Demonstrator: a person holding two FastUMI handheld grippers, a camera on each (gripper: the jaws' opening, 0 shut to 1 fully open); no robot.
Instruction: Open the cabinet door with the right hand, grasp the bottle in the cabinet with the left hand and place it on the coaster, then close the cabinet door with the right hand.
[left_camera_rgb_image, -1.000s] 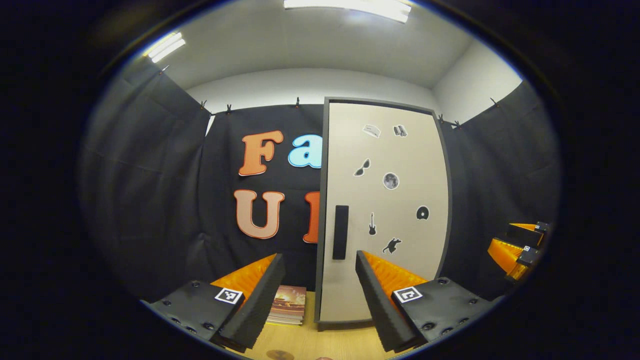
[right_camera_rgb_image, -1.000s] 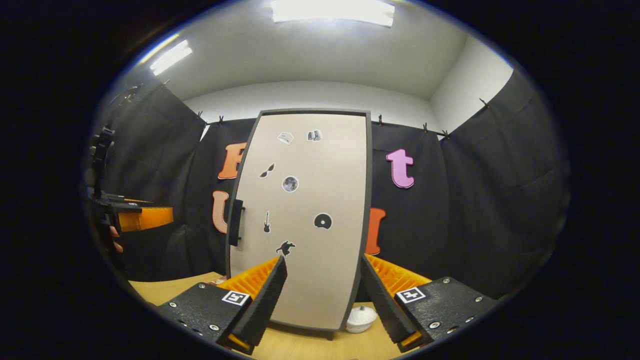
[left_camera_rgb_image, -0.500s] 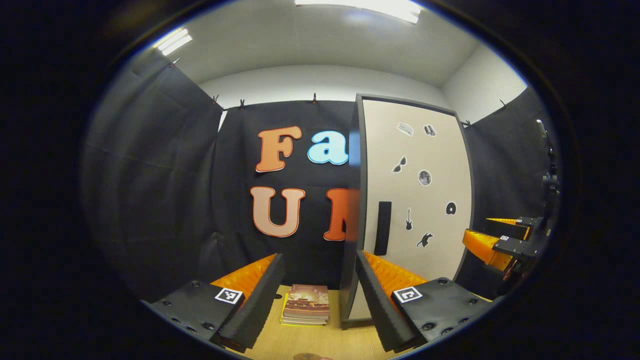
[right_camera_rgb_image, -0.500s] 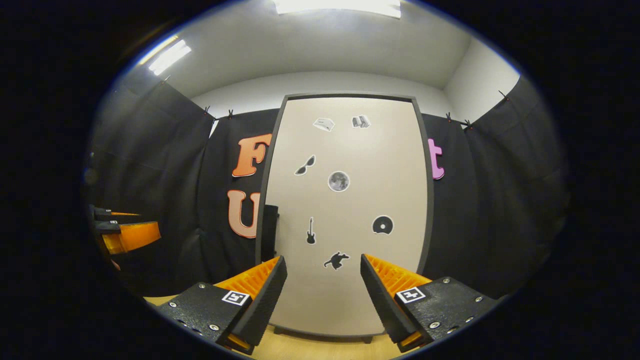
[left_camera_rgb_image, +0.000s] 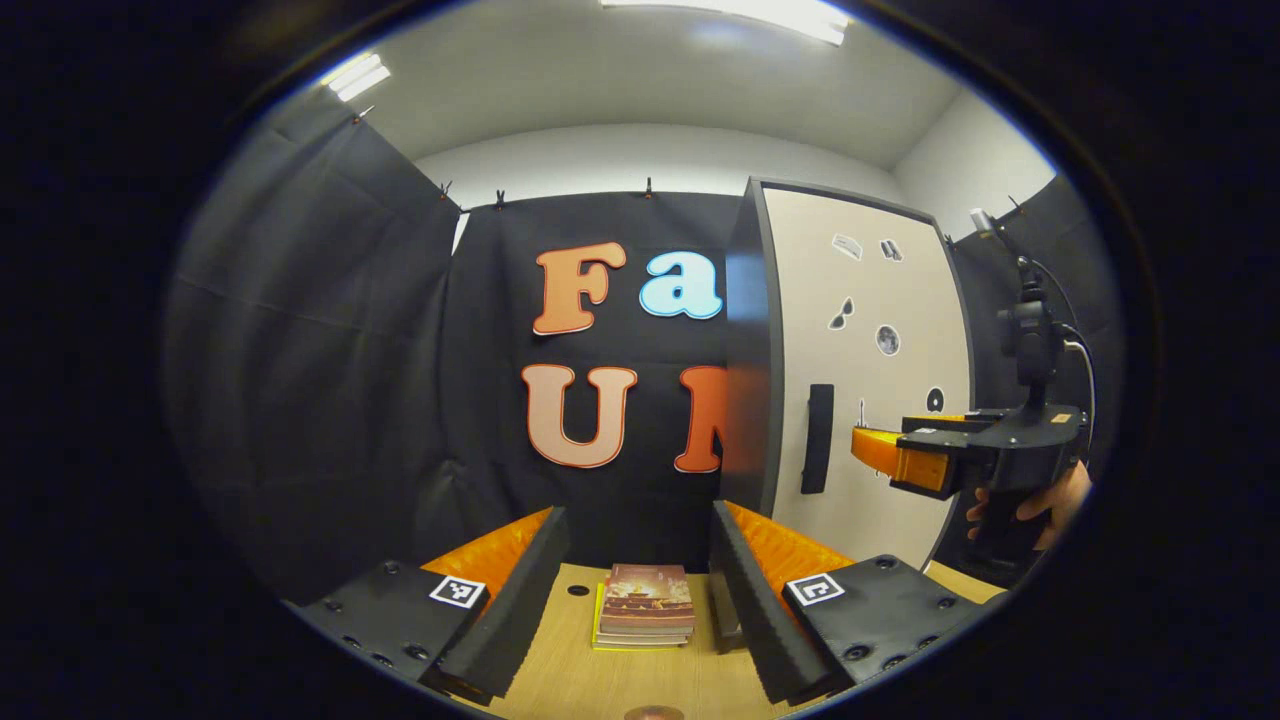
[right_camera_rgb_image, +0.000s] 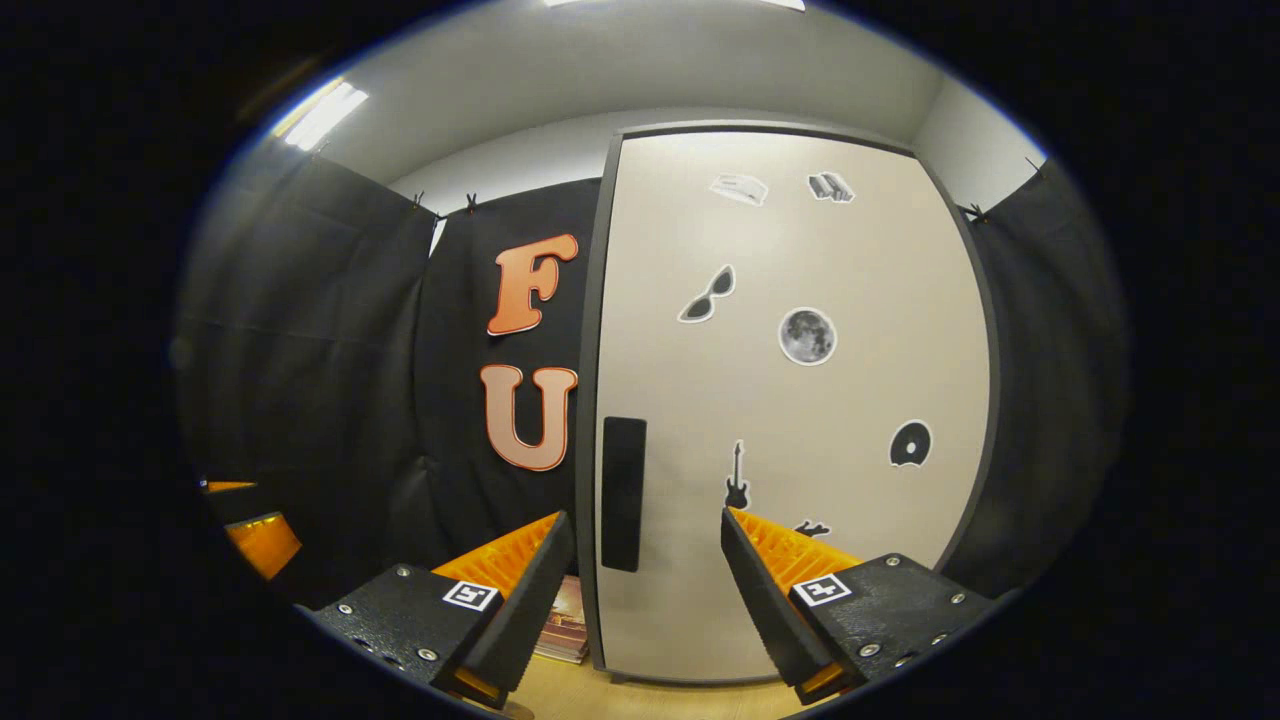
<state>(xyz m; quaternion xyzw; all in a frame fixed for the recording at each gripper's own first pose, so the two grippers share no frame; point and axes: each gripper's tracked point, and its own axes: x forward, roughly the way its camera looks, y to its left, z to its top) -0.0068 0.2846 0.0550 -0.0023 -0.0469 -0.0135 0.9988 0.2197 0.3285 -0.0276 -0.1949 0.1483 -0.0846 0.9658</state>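
cabinet door (right_camera_rgb_image: 790, 400) closed, hiding the cabinet's inside, so no telling where the bottle stands. handle (right_camera_rgb_image: 623, 493), a dark upright bar, near the door's left edge at mid height; stickers scattered over the door, the lowest one half covered by a finger of the right gripper (right_camera_rgb_image: 640, 585). stack of books (left_camera_rgb_image: 645, 605) on the wooden table (left_camera_rgb_image: 640, 680) left of the door, partly cut off behind the fingers in the right gripper view (right_camera_rgb_image: 565, 620). small round brownish thing at the table's near edge in the left gripper view, too cut off to name; coaster not made out.

right gripper held level and pointed at the door, jaws wide apart, empty, handle seen between them but untouched. seen from the side in the left gripper view (left_camera_rgb_image: 875, 450), raised in front of the door to the right of the handle, hand (left_camera_rgb_image: 1030, 500) wrapped round its grip.

left gripper (left_camera_rgb_image: 635, 580) low over the table, left of the door, jaws wide apart and empty, books between the fingers farther off.
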